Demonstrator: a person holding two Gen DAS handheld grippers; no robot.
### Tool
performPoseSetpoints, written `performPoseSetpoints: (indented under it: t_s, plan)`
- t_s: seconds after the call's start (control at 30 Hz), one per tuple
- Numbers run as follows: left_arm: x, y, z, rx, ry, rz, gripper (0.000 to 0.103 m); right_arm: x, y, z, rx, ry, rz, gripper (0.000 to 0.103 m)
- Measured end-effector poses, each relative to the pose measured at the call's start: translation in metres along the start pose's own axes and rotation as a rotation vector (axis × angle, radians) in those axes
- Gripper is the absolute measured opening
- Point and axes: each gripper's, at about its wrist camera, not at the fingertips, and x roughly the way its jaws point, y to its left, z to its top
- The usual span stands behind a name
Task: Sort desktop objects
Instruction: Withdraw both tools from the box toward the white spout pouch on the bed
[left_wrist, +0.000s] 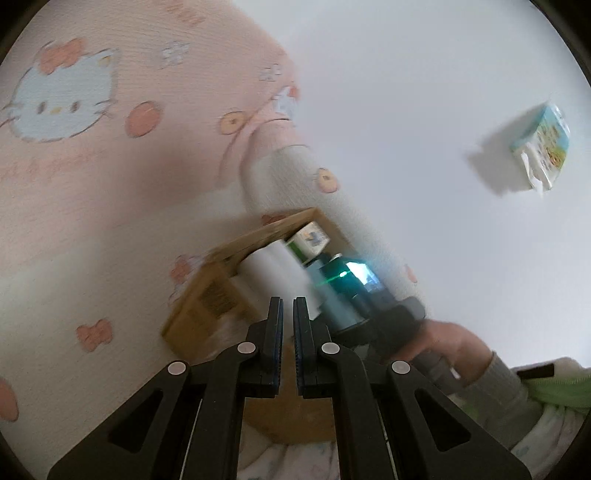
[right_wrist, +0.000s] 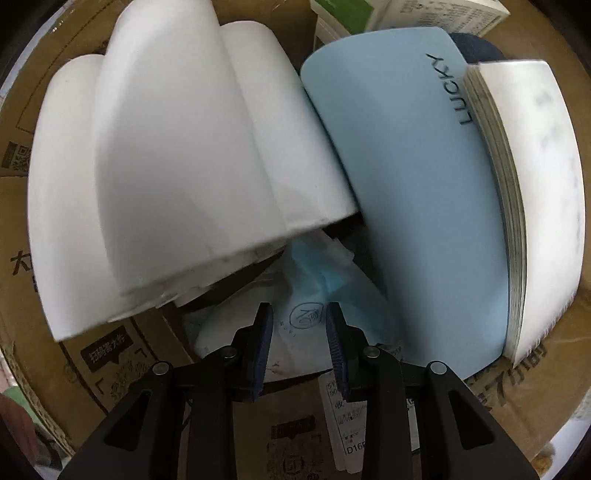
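Both views are fisheye, bowed hard toward dark round rims. The left wrist view is bright and evenly lit, but motion blur smears the pink cloth (left_wrist: 92, 155) and the box (left_wrist: 229, 280); a tissue pack (left_wrist: 541, 147) throws a soft shadow leftward. The right wrist view is dimmer, shadowed under the white foam (right_wrist: 166, 166), mildly blurred.

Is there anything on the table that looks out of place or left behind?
Yes. A tissue pack lies alone on the white table, far from the cardboard box that holds the other things.
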Motion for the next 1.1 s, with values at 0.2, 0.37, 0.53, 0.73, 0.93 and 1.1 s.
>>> performPoseSetpoints:
  t_s: [0.2,0.37,0.53,0.73,0.93,1.1]
  plan:
    - [-0.031,0.036,-0.016,-0.005,-0.036,0.085,0.006,0.005,0.008,0.001,-0.005,0.003,-0.053,0.029]
    - [-0.060,0.065,-0.026,-0.003,-0.136,0.215,0.006,0.006,0.009,-0.002,-0.005,-0.006,-0.058,0.031]
    - [-0.087,0.098,-0.033,0.009,-0.237,0.353,0.006,-0.025,0.003,-0.025,0.033,-0.045,0.049,0.031]
    - [-0.100,0.147,-0.034,-0.058,-0.262,0.509,0.006,-0.089,0.028,-0.054,-0.011,-0.204,0.041,0.032]
    - [-0.113,0.161,-0.031,-0.099,-0.333,0.570,0.006,-0.146,0.105,-0.069,-0.195,-0.418,-0.150,0.032]
    - [-0.117,0.173,-0.029,-0.131,-0.325,0.634,0.006,-0.160,0.195,-0.064,-0.444,-0.555,-0.194,0.032]
